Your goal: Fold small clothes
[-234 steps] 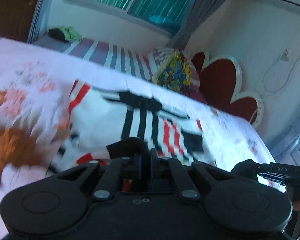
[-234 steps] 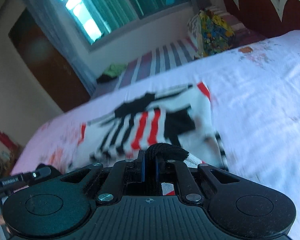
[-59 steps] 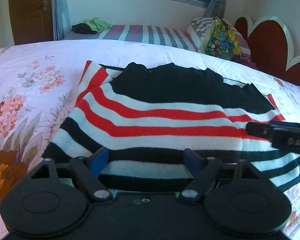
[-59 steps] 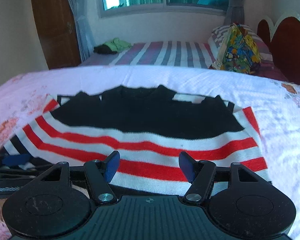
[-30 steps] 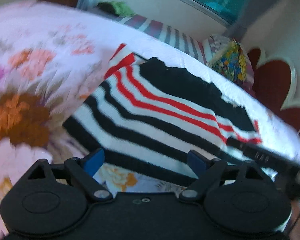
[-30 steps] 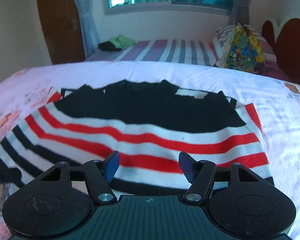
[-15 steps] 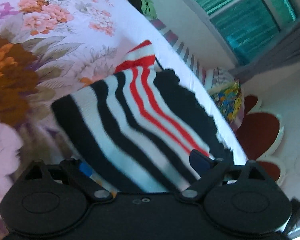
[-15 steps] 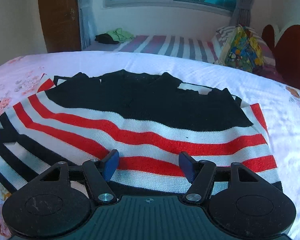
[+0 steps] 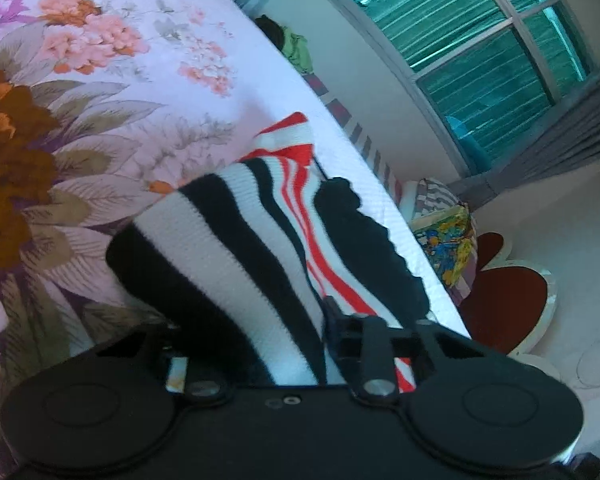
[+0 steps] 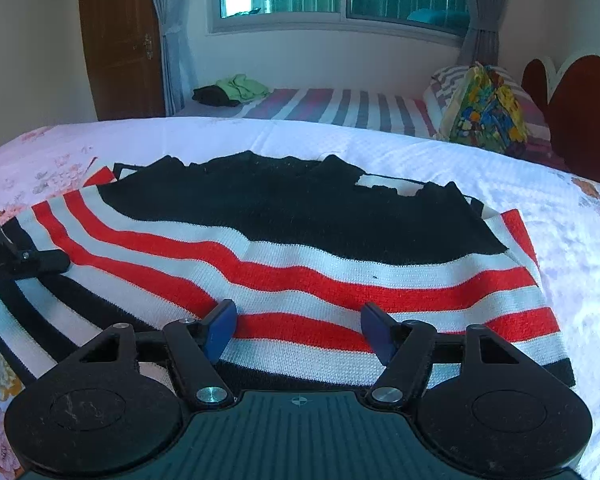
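A small knit sweater point(image 10: 300, 264) with black, white and red stripes lies folded on the floral bedsheet point(image 10: 500, 176). In the left wrist view its left edge point(image 9: 236, 248) is bunched up and lifted between my left gripper's jaws. My left gripper point(image 9: 284, 344) is shut on that black-and-white edge, and it also shows at the sweater's left side in the right wrist view point(image 10: 20, 260). My right gripper point(image 10: 300, 332) is open, its blue pads point(image 10: 220, 328) just above the sweater's near hem, holding nothing.
A second bed with a striped sheet point(image 10: 340, 108) stands behind, with green and dark clothes point(image 10: 236, 90) on it and a colourful bag point(image 10: 484, 110) by the pillow. A red headboard point(image 10: 580, 112) is at the right. A wooden door point(image 10: 120, 36) is at the left.
My left gripper moved to the sweater's left edge, closed on it and lifted it. My right gripper stayed open over the near hem.
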### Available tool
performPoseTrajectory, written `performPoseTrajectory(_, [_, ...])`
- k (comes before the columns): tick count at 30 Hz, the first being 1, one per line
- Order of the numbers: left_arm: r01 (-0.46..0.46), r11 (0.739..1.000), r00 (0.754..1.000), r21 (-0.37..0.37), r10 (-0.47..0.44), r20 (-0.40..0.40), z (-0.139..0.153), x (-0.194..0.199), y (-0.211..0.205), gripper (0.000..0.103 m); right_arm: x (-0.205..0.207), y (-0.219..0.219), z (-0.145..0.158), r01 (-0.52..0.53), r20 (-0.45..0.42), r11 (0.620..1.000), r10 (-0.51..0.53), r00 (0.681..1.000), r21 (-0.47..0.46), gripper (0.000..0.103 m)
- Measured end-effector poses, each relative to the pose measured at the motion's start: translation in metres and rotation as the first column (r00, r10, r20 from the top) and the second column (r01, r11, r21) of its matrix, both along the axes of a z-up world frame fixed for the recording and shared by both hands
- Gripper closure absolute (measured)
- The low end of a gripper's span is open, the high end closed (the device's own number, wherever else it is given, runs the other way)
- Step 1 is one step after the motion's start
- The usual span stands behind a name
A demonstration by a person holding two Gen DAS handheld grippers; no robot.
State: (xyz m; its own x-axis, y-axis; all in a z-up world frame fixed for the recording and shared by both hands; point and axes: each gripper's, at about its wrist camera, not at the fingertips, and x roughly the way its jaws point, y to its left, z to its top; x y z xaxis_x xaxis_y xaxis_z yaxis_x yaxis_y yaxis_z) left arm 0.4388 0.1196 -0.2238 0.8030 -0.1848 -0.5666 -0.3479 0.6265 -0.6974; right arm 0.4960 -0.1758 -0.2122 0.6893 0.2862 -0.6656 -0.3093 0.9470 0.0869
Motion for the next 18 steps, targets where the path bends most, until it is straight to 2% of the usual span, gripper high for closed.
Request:
performPoseTrajectory(4, [0.050, 0.991, 0.995, 0.120, -0.060, 0.083, 0.029, -0.003, -0.017, 0.077, -0.001, -0.011, 0.008, 0.028, 0.006, 0.999, -0.028, 1.000, 0.036, 0.034])
performPoseTrajectory(6, [0.109, 0.970, 0.981, 0.218, -0.141, 0.134, 0.051, 0.000, -0.034, 0.077, -0.006, -0.021, 0.014, 0.057, 0.022, 0.996, -0.058, 0.998, 0.063, 0.034])
performPoseTrajectory(8, [0.180, 0.938, 0.955, 0.297, -0.239, 0.176, 0.072, 0.005, -0.054, 0.077, -0.010, -0.035, 0.021, 0.087, 0.036, 0.992, -0.091, 0.995, 0.087, 0.034])
performPoseTrajectory(10, [0.254, 0.897, 0.918, 0.362, -0.341, 0.202, 0.090, 0.013, -0.079, 0.077, -0.015, -0.050, 0.028, 0.117, 0.043, 0.989, -0.121, 0.992, 0.090, 0.034])
performPoseTrajectory(13, [0.375, 0.823, 0.844, 0.427, -0.494, 0.211, 0.103, 0.023, -0.128, 0.077, -0.022, -0.076, 0.037, 0.156, 0.038, 0.983, -0.160, 0.986, 0.093, 0.034])
performPoseTrajectory(15, [0.467, 0.759, 0.786, 0.453, -0.591, 0.180, 0.101, 0.031, -0.164, 0.077, -0.029, -0.094, 0.041, 0.191, 0.036, 0.979, -0.194, 0.980, 0.075, 0.034])
performPoseTrajectory(18, [0.581, 0.666, 0.727, 0.468, -0.683, 0.070, 0.079, 0.043, -0.215, 0.077, -0.041, -0.121, 0.039, 0.244, 0.014, 0.968, -0.245, 0.969, 0.054, 0.034])
